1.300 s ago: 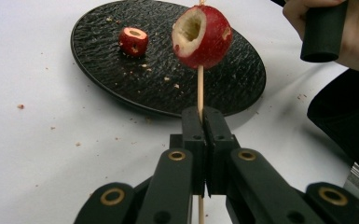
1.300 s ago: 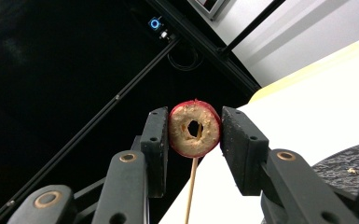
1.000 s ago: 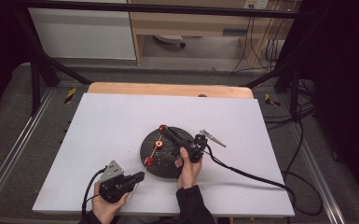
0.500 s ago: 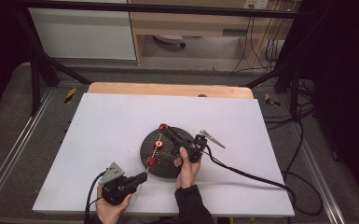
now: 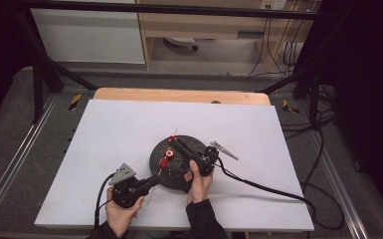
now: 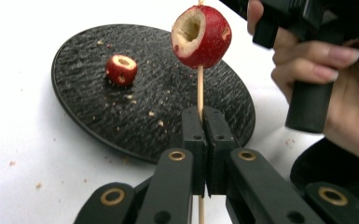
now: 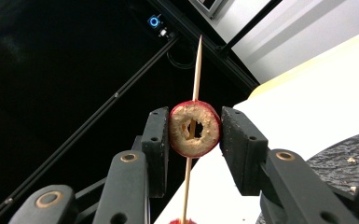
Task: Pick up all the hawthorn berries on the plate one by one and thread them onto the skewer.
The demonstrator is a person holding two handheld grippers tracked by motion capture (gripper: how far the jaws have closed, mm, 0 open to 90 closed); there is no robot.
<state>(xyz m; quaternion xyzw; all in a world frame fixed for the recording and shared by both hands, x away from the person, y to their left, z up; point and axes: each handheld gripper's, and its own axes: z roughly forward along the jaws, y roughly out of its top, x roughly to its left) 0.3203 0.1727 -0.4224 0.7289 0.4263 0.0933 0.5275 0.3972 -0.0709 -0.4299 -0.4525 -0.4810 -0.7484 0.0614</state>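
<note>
While the white bench (image 5: 104,144) carries the black round plate (image 6: 88,116), I keep my left tool (image 6: 204,122) clenched on the wooden skewer (image 6: 200,88) over the plate's edge, and my right tool (image 7: 195,130) grasps a cored red fruit (image 7: 195,129) threaded on it; another fruit (image 6: 121,69) lies on the plate.

tongs (image 6: 204,140) – black, brass-ringed pivots | cables – black | top plate (image 5: 123,173) – grey | sleeves – dark

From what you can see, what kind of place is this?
Probably a lab or recording rig, not a kitchen: a white table inside a black frame, loose cables on the floor, and a person's handheld gripper at a black plate.
</note>
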